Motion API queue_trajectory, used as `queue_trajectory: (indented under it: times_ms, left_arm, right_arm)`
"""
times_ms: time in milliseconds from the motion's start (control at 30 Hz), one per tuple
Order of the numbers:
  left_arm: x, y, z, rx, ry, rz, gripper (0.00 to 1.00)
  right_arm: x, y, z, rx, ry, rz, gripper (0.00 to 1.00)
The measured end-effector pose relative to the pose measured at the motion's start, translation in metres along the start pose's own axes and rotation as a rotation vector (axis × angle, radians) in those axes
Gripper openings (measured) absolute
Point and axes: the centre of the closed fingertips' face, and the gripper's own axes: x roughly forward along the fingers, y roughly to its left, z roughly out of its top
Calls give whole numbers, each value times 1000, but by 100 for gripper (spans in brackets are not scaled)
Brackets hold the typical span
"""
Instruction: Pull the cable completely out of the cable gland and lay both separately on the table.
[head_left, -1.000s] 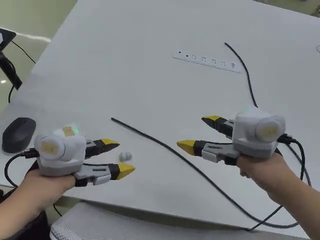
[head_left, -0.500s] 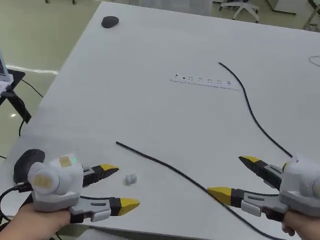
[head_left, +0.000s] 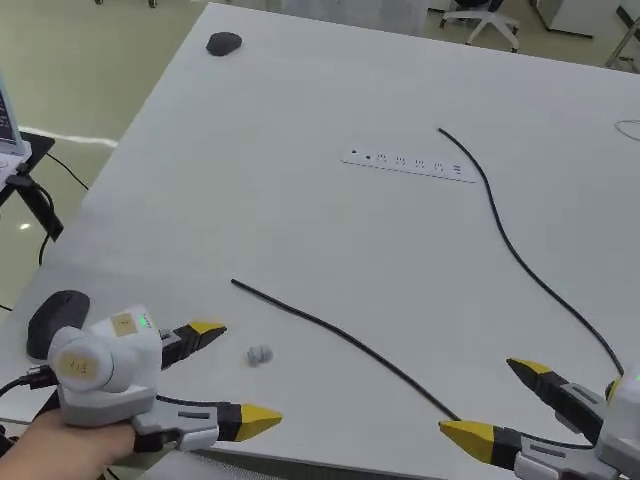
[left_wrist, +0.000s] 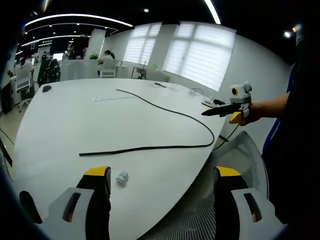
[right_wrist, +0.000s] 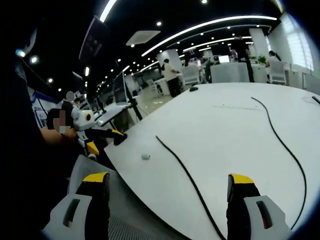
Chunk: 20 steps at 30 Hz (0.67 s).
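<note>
Status at the near edge of the table (head_left: 300, 200): both grippers hover with nothing in hand. The left gripper (head_left: 232, 373) has its yellow-tipped jaws spread wide and holds nothing; the gap between them is plainly vacant in the left gripper view. The right gripper (head_left: 497, 400), at the near right corner, is likewise spread wide and bare.

Just beyond the left gripper's jaw tips lies the cable gland (head_left: 259, 355), small and grey, resting alone on the table surface. It touches neither jaw.

Next out is the cable (left_wrist: 150, 147), thin and black. Its free end lies near the gland but clearly apart from it. From there it runs diagonally toward the near right edge, passes close by the right gripper, then loops back and runs up the right side of the table toward the far end.

Further on, a white power strip (head_left: 408, 165) lies flat across the middle of the table, with the cable's far end just above its right end. A dark mouse (head_left: 223, 43) sits at the far left corner.

Judgement: the cable appears fully out of the gland, and the two lie separately on the table. The task looks complete, or at its last step. The next move calls for no grasp, only lifting both grippers clear without brushing gland or cable.
</note>
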Motion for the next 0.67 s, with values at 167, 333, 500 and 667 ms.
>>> queue_trajectory:
  times_ms: [167,333,500,667]
  left_arm:
    - [-1,-1,-1,-1,10,-5,91]
    - [-5,3,2,-28,10,12,97]
    - [-9,4,1,-54,23,19,99]
    - [-11,2,1,-55,29,13,99]
  right_arm:
    - [4,12,-10,-57,50,24,99]
    - [8,21,-12,-117,78,48,99]
    - [8,19,-12,-120,83,50,99]
    - [9,17,-7,-82,62,45,99]
